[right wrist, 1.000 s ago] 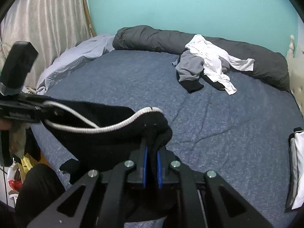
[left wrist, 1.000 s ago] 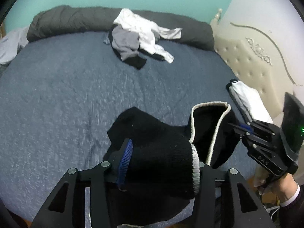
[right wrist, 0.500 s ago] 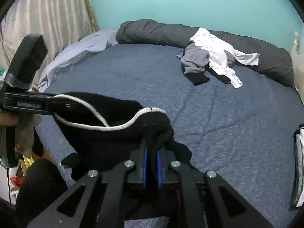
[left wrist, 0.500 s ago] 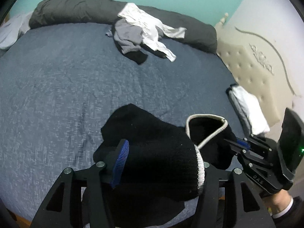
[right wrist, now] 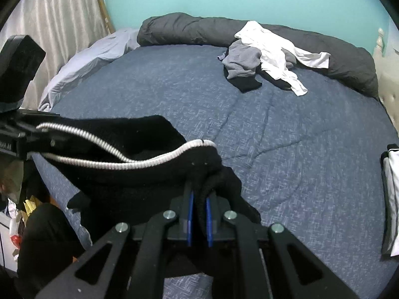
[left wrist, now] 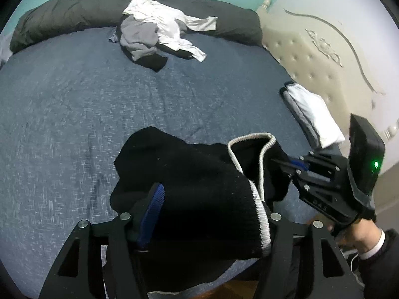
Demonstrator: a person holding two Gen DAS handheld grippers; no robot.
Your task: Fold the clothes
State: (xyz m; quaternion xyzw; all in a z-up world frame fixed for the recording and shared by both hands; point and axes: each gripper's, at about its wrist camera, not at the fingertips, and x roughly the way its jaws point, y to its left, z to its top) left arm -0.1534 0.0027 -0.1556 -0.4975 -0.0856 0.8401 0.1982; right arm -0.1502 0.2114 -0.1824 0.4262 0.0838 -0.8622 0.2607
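The right gripper (right wrist: 199, 209) pinched the black garment (left wrist: 199, 189) at its white-trimmed edge; the left gripper (left wrist: 212, 214) was opening, cloth draped loosely between its pads. Doing this well probably meant lowering the garment flat onto the bed (right wrist: 274, 137) ahead before releasing fully.

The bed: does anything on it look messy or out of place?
Yes. A loose heap of clothes, white, grey and black, lies crumpled at the far side of the bed, partly on the rolled dark duvet. By contrast, a folded stack sits neatly near the headboard.
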